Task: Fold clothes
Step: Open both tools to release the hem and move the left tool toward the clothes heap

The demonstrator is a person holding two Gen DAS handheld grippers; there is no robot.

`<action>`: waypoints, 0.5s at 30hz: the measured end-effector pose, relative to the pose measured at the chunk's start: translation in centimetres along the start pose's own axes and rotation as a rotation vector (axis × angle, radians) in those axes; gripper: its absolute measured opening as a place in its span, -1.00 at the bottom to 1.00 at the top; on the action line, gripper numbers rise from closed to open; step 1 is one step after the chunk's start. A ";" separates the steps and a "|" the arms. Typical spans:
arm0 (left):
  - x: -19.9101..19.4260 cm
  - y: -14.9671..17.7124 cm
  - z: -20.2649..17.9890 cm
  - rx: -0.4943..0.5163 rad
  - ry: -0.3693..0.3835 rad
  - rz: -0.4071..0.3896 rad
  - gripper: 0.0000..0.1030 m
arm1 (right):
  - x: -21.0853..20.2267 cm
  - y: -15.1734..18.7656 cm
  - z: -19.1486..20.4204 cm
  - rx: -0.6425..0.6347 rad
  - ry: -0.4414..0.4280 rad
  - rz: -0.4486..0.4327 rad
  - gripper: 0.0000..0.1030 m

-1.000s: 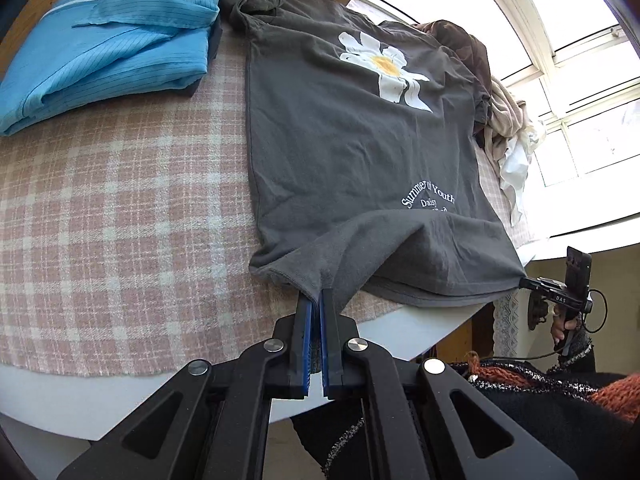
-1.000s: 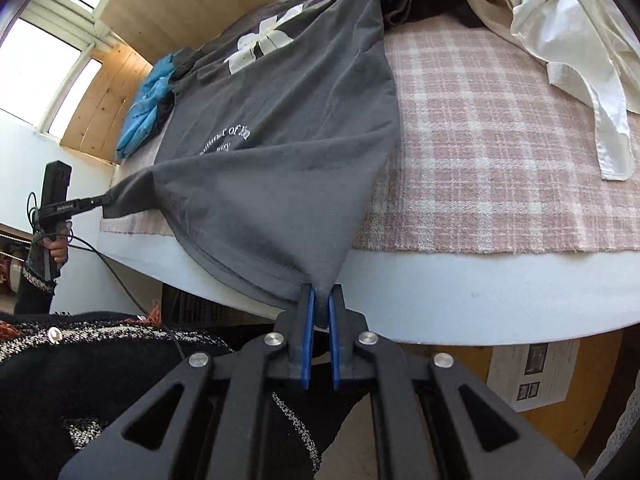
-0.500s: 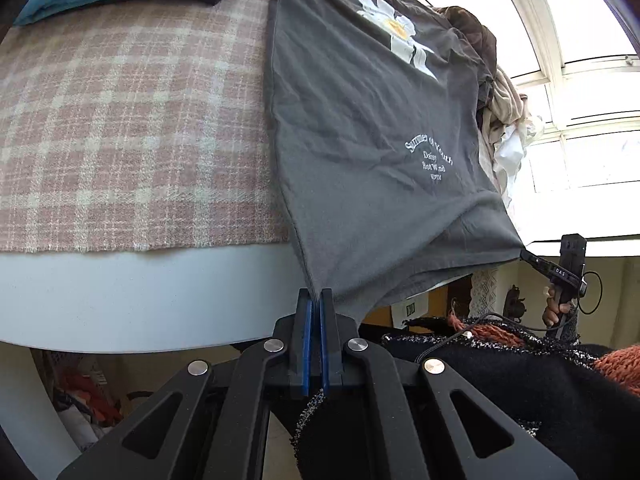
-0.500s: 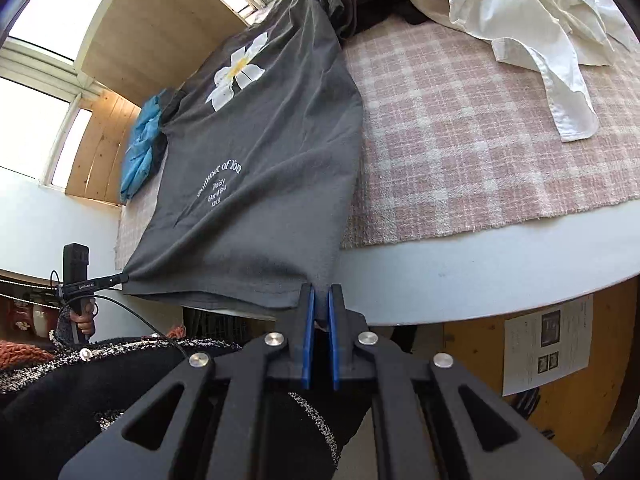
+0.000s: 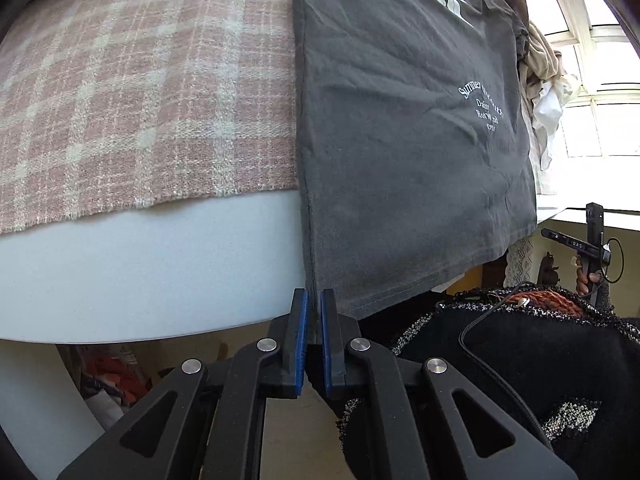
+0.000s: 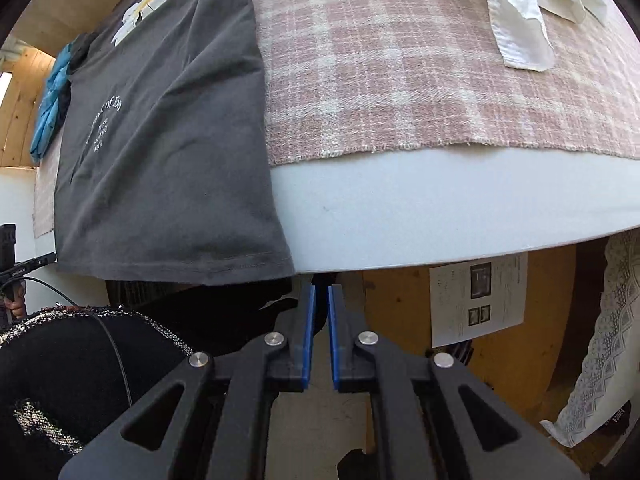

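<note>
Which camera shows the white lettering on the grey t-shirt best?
The left wrist view: the lettering on the grey t-shirt faces the camera, nearly every line showing. In the right wrist view the lettering is smaller, slanted and partly lost in a fold.

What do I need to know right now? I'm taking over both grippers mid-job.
Left gripper: shut on the grey T-shirt, at one hem corner.
Right gripper: shut beside the other hem corner; whether it pinches cloth is unclear.
The shirt lies flat, print up, on the plaid cloth, with its hem hanging over the table edge.
A white garment lies unfolded to one side, a blue garment on the other.
Done: shirt spread out. Left: every fold on it, then the unfolded clothes.
</note>
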State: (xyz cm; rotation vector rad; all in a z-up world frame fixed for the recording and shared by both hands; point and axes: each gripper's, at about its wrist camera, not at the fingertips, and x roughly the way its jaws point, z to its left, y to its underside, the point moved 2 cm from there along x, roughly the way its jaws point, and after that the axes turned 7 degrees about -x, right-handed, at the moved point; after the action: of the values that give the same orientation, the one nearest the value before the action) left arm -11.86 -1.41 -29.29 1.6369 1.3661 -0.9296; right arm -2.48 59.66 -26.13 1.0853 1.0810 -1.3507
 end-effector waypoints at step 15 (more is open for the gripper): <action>-3.9 -18.7 -22.5 0.496 -0.015 -0.187 -0.66 | 2.1 -8.7 6.5 -0.217 -0.018 -0.071 -0.75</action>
State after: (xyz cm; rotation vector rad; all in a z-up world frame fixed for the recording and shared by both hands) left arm -29.85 19.35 -18.65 1.8733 1.3661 -1.4791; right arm -11.56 53.29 -26.73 0.8807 1.2316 -1.2633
